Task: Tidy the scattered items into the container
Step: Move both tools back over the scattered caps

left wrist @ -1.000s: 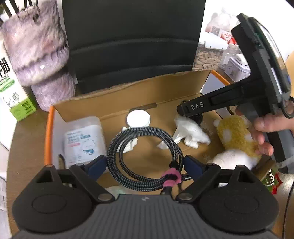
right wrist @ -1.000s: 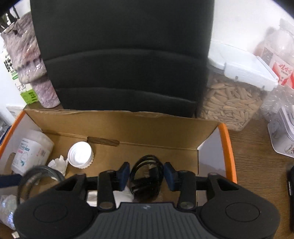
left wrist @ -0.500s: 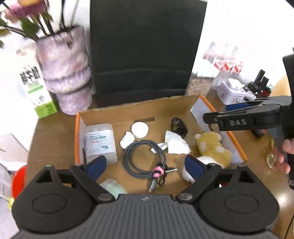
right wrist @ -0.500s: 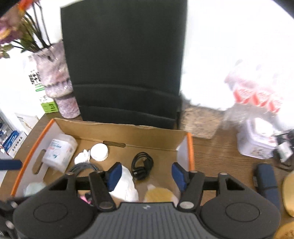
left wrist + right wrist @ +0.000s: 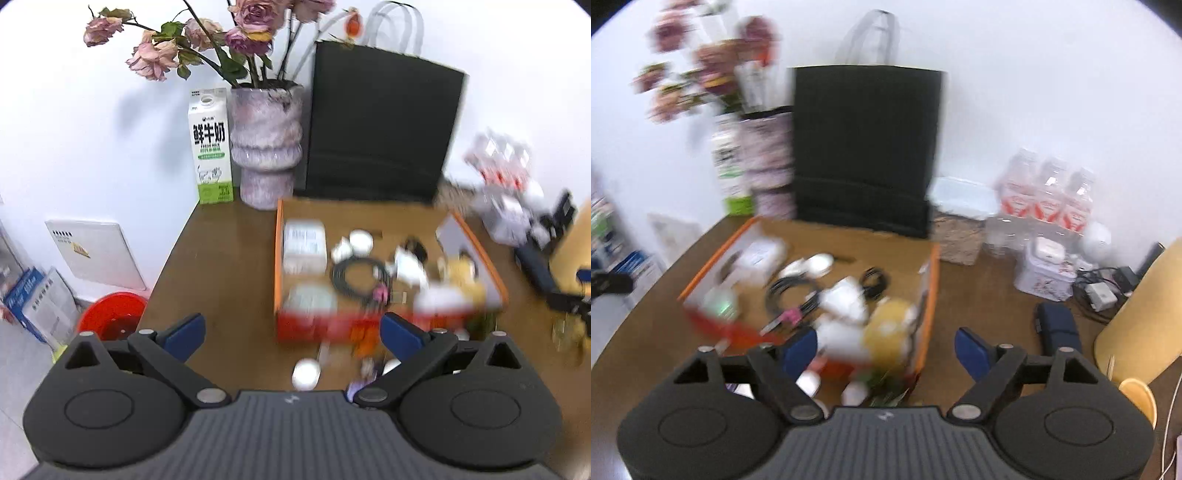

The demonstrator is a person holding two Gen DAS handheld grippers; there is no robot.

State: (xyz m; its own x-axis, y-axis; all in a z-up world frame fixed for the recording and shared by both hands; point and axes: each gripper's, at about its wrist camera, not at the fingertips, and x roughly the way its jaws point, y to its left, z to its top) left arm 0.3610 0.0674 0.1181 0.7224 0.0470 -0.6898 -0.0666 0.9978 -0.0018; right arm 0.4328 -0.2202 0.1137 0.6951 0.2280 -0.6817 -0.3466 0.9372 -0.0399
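Left gripper (image 5: 291,334): your jaws have just been opening; released, nothing between them.
Right gripper (image 5: 886,345): also just opened, empty.
Box (image 5: 277,258): at your left view's 1 o'clock, holding cable (image 5: 354,275) and plush toy (image 5: 888,332).
Table (image 5: 221,266): small white bits at box's 6 o'clock.

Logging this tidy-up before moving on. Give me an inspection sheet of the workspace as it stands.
Surface: brown wooden table.
Job's things: orange-rimmed cardboard box holds a coiled cable, a plush toy, tissues; small white items lie outside, in front.
Clutter: milk carton, vase, black bag, bottles.
Grippers: left gripper and right gripper open, empty, jaws just widened.
Cables: tangle at right.
Surroundings: white wall, red bin.
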